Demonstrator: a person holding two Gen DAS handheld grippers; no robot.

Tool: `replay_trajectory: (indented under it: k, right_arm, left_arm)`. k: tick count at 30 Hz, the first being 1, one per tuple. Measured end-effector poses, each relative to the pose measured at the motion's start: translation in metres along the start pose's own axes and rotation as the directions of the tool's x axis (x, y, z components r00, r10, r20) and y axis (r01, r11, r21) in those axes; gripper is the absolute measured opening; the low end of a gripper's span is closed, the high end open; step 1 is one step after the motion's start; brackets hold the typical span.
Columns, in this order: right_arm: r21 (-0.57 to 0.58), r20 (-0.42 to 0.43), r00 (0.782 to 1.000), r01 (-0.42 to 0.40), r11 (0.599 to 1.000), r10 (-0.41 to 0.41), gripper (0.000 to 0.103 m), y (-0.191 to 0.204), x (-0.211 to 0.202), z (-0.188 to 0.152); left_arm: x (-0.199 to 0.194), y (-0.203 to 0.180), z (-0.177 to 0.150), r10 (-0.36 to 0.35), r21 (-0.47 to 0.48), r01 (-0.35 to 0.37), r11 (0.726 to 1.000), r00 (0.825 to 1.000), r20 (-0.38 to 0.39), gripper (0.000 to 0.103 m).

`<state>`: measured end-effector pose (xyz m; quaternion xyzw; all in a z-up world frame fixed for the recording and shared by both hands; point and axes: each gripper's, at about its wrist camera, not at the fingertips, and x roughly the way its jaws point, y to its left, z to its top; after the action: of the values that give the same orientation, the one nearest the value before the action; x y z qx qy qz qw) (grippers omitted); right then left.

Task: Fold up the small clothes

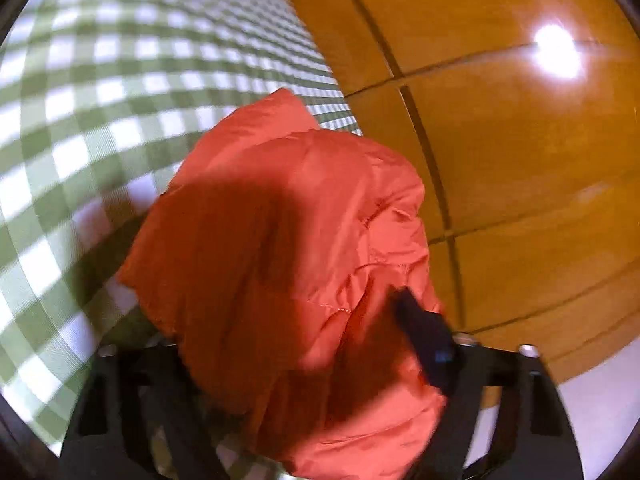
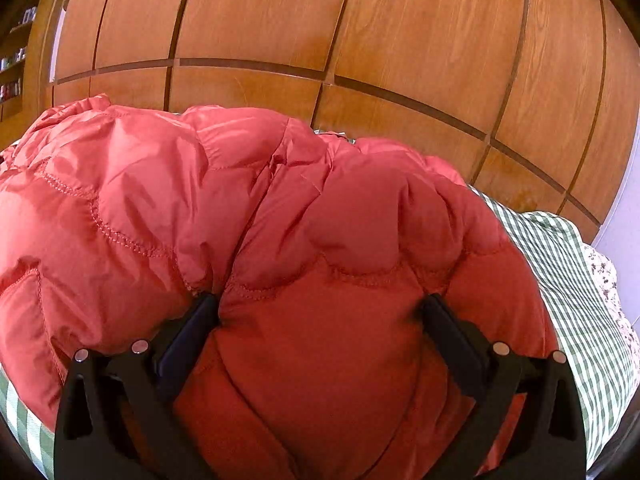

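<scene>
A red quilted puffer jacket hangs from my left gripper above the green-and-white checked cloth. The jacket covers the left finger; only the right finger shows, pressed into the fabric. In the right wrist view the same jacket lies bunched in front of my right gripper. Its two black fingers stand wide apart, with a padded fold of the jacket bulging between them.
Wooden panelled wall runs along the table's far side, with a bright light reflection on it. In the right wrist view the checked cloth hangs over a floral fabric edge at right. Shelves are far left.
</scene>
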<state>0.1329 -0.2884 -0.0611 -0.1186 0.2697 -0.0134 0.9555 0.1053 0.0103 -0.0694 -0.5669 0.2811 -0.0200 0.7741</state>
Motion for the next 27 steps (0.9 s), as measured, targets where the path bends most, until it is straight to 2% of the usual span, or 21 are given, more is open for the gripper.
replay_trajectory:
  k: [2, 5, 6, 7, 8, 9, 11, 13, 14, 17, 22, 23, 25, 27]
  right_arm:
    - [0.000, -0.001, 1.000, 0.000, 1.000, 0.000, 0.101, 0.000, 0.000, 0.000]
    - [-0.004, -0.001, 1.000, 0.002, 1.000, -0.002, 0.101, -0.001, 0.000, 0.000]
    - [-0.006, -0.002, 1.000, 0.004, 1.000, -0.004, 0.101, -0.001, 0.000, 0.000]
    - [-0.007, -0.002, 1.000, 0.007, 1.000, -0.007, 0.101, 0.000, 0.000, 0.000]
    - [-0.008, -0.002, 1.000, 0.010, 1.000, -0.010, 0.101, 0.000, 0.000, 0.000]
    - [-0.009, -0.002, 1.000, 0.012, 1.000, -0.012, 0.101, 0.000, 0.000, 0.000]
    - [-0.008, -0.003, 1.000, 0.012, 1.000, -0.012, 0.101, 0.002, 0.000, 0.000]
    - [-0.009, -0.006, 1.000, 0.015, 1.000, -0.015, 0.101, 0.003, 0.000, 0.000]
    - [-0.010, -0.007, 1.000, 0.017, 1.000, -0.017, 0.101, 0.003, 0.001, 0.000]
    - [-0.008, -0.012, 1.000, 0.021, 1.000, -0.021, 0.101, 0.004, 0.002, 0.001]
    - [0.015, -0.067, 0.998, -0.021, 1.000, 0.022, 0.101, -0.005, -0.005, 0.009]
    - [0.051, -0.047, 0.998, -0.026, 0.998, 0.029, 0.101, -0.012, -0.013, 0.013]
    - [0.170, 0.063, 0.997, -0.062, 0.984, 0.052, 0.101, -0.031, -0.038, 0.025]
    - [0.234, 0.137, 0.987, -0.120, 0.965, 0.089, 0.101, -0.040, -0.053, 0.039]
  left_arm:
    - [0.000, 0.006, 0.003, -0.039, -0.058, 0.039, 0.998, 0.999, -0.001, 0.069]
    - [0.009, 0.004, 0.010, -0.021, -0.029, 0.021, 0.999, 1.000, -0.012, 0.064]
    - [0.015, 0.000, 0.013, -0.001, 0.008, 0.001, 1.000, 1.000, -0.022, 0.055]
    - [0.020, -0.002, 0.015, 0.035, 0.041, -0.033, 0.999, 0.999, -0.035, 0.040]
    - [0.024, -0.004, 0.018, 0.060, 0.058, -0.057, 0.997, 0.997, -0.049, 0.035]
    - [0.024, -0.005, 0.020, 0.050, 0.056, -0.047, 0.997, 0.997, -0.054, 0.026]
    - [0.020, -0.020, 0.020, 0.056, 0.128, -0.050, 0.991, 0.998, -0.043, 0.020]
    - [0.014, -0.050, 0.014, 0.079, 0.292, -0.075, 0.954, 0.997, -0.003, 0.018]
    - [0.009, -0.063, 0.010, 0.070, 0.349, -0.070, 0.935, 0.997, 0.013, 0.018]
    - [-0.005, -0.112, -0.006, 0.005, 0.525, -0.033, 0.850, 0.999, 0.054, 0.018]
    - [-0.017, -0.163, -0.034, -0.046, 0.689, -0.016, 0.725, 0.996, 0.071, 0.018]
    - [-0.019, -0.168, -0.037, -0.052, 0.706, -0.014, 0.708, 0.996, 0.072, 0.018]
    - [-0.020, -0.178, -0.041, -0.056, 0.734, -0.017, 0.679, 0.996, 0.074, 0.018]
    - [-0.021, -0.180, -0.042, -0.053, 0.733, -0.017, 0.680, 0.996, 0.072, 0.018]
